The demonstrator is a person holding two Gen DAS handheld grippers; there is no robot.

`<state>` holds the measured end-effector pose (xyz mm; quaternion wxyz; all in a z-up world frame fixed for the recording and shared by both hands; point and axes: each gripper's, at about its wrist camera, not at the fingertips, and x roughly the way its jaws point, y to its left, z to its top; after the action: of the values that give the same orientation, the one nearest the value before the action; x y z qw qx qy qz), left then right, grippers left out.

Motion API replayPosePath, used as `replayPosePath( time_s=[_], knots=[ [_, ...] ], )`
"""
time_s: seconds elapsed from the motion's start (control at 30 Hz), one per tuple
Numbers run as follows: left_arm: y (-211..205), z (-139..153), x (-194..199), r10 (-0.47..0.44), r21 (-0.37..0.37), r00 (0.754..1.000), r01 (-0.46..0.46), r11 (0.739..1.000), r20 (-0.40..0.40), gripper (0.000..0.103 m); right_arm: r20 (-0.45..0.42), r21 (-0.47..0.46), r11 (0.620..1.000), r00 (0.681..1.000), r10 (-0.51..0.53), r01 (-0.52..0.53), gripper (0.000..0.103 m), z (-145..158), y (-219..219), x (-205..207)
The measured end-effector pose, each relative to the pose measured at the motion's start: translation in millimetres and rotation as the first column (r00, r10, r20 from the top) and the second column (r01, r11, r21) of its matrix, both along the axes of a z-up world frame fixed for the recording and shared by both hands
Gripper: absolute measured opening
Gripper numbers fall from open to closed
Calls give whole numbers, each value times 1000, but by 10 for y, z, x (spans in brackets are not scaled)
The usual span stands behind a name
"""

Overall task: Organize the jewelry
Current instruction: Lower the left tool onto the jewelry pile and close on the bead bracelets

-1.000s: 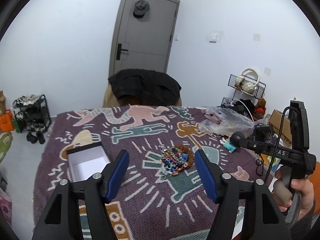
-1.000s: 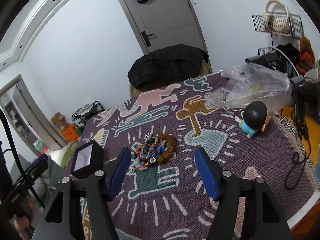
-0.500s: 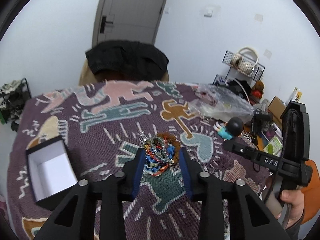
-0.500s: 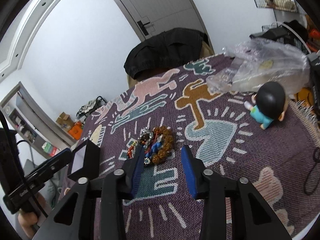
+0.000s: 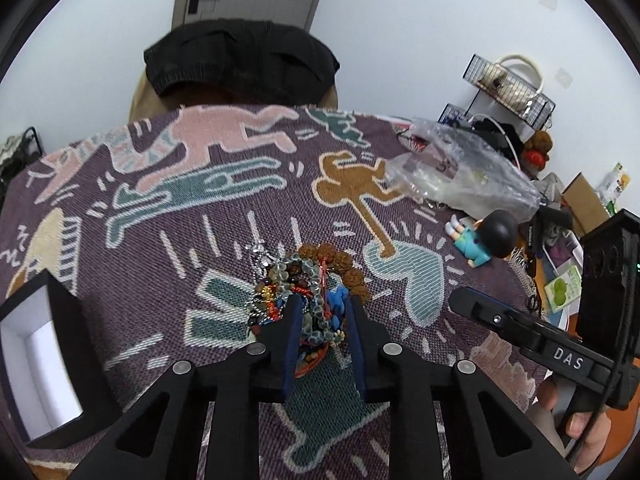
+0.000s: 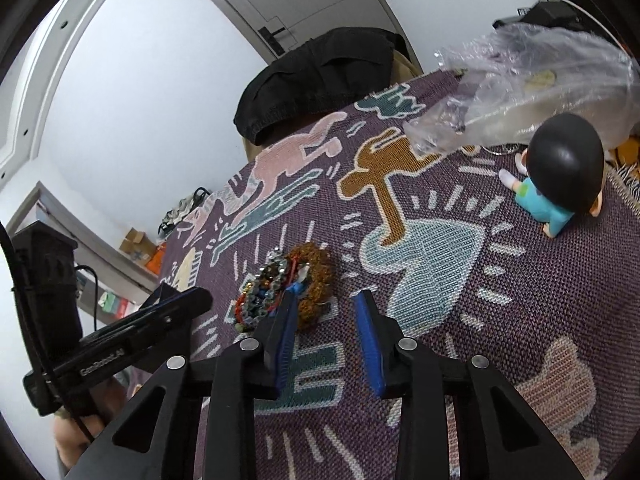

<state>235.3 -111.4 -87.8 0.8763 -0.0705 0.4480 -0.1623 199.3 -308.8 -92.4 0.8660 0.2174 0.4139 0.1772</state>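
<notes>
A heap of beaded jewelry lies in the middle of the patterned purple cloth; it also shows in the right wrist view. My left gripper is down in the heap, its jaws narrowed around a grey-green bead strand. My right gripper hovers just right of the heap, partly closed and empty; its left finger touches the brown bead ring. An open black box with white lining stands at the left edge.
A small figurine with black hair lies to the right, next to a crumpled clear plastic bag. A chair with a black garment stands behind the table. Clutter and wire racks fill the right side.
Both grippers have moved forward and down toward the heap and narrowed. The left one now has its jaws around a bead strand; the right one has come up beside the heap.
</notes>
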Motion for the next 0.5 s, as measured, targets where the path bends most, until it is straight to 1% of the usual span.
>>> replayPosePath(
  time_s=[0.2,0.37,0.5],
  knots=[
    [-43,-156,185,15,24,998,-14,1000,-55,24,-23,20,1000,1000,-8,9,32,-105,-99,62],
    [-74,-278,324,34,59,995,-28,998,-89,24,-36,32,999,999,-12,13,32,-167,-150,98],
    [-99,-356,404,42,107,994,-31,994,-102,24,-47,36,999,999,-6,7,32,-222,-144,146]
  ],
)
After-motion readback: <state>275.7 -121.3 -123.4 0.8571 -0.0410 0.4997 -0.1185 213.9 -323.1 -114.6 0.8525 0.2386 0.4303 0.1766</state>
